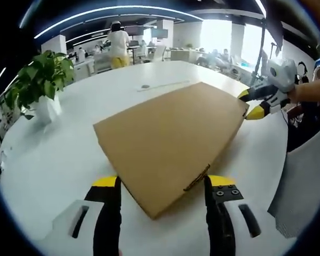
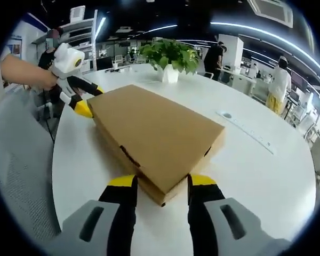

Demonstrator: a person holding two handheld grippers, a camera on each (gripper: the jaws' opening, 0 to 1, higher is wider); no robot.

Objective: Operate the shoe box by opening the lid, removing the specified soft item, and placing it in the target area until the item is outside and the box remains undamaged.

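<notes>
Two grippers' fingers spread at closed shoe box point(image 1: 170, 140) corners, potted plant point(image 1: 40, 82) beyond.

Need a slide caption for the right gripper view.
Both grippers, right and left, bracket opposite corners of the closed shoe box on the white table.

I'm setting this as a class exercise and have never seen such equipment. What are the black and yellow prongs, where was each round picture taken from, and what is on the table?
A person holds a two-jaw gripper in each hand; a fisheye camera rides on each, looking along its jaws. The left gripper and right gripper each straddle a corner of a closed brown shoe box lying on a white round table. Each gripper also appears in the other's view, at the box's far corner. Both look open; nothing is lifted yet. A potted plant stands beyond the box. An office with people fills the background.
</notes>
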